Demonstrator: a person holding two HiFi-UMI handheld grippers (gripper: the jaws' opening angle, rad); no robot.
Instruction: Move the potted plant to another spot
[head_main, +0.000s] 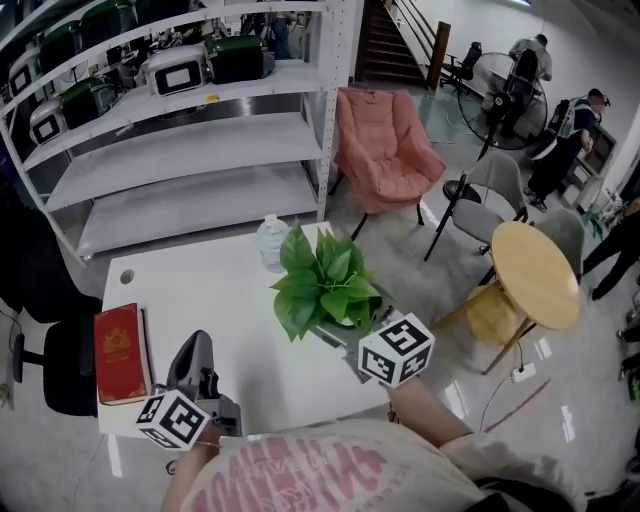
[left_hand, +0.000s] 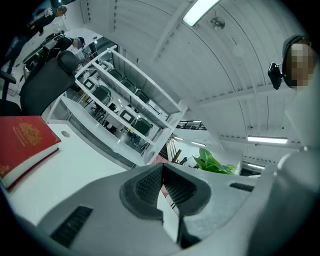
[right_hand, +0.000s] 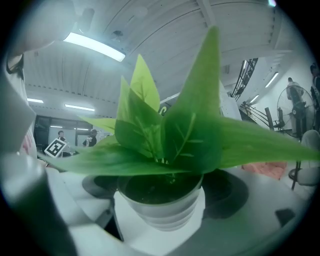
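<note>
— Jaw status?
— I logged the right gripper clamped on the potted plant at the table's 3 o'clock edge. The left gripper was at 7 o'clock, jaws together, empty.

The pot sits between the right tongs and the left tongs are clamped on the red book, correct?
No. The pot does sit between the right tongs, but the left tongs are shut on nothing; the red book lies apart on the table, as the left gripper view shows.

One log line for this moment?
right claw: gripping green-leaved plant in white ribbed pot | left claw: shut, empty, beside red hardcover book
</note>
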